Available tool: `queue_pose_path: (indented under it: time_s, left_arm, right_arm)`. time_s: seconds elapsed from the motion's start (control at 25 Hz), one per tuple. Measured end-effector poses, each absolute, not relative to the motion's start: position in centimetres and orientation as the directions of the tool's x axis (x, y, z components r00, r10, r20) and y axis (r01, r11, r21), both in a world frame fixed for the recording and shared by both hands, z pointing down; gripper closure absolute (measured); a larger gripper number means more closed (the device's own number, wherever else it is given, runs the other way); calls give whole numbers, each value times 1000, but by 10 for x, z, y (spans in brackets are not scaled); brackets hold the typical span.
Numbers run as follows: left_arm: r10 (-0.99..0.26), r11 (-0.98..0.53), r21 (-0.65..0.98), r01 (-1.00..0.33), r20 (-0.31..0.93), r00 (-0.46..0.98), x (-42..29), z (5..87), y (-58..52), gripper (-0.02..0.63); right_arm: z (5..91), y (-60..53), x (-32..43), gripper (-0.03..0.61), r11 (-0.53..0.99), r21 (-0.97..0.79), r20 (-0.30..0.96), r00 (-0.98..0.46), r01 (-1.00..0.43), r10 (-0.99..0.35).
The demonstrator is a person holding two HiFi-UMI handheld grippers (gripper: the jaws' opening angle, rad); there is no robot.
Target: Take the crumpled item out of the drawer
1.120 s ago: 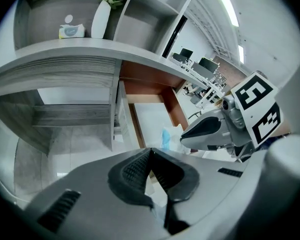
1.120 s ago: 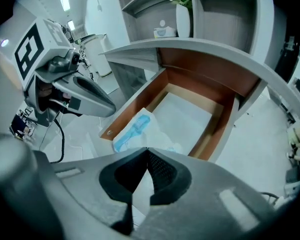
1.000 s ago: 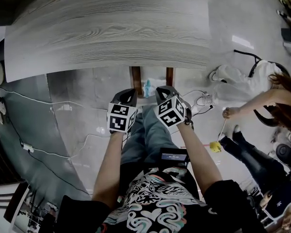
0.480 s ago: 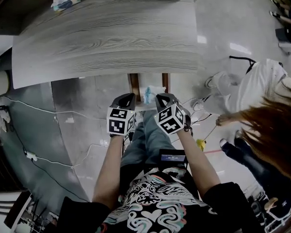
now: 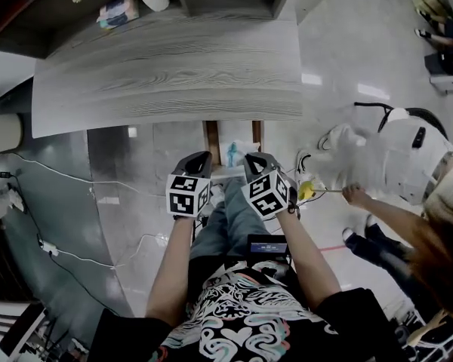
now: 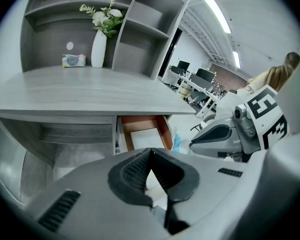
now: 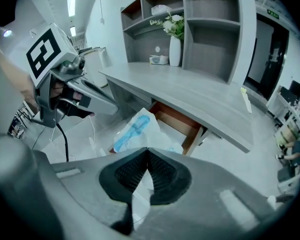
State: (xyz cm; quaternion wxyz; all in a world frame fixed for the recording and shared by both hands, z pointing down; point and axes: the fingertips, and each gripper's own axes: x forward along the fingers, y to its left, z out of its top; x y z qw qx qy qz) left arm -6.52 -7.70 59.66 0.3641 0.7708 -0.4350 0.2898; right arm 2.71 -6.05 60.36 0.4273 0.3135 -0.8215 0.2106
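Grey bench [image 5: 174,66] stood over an open drawer [image 6: 140,122] — right tongs [image 7: 148,150] clenched on the crumpled bag [image 7: 135,128], left tongs [image 6: 150,151] pressed together, empty.

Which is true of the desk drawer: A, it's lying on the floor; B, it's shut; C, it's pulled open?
C: the drawer sticks out from under the desk, with its inside showing.
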Motion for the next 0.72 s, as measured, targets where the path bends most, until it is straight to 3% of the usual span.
queue_pose_path:
  time_s: [0.72]
  left_arm:
    - [-593,-380,299,-875,647,479,-78,511,-81,615]
  right_arm:
    - [529,-59,21,571,653,-6,765,-424,-757,-485]
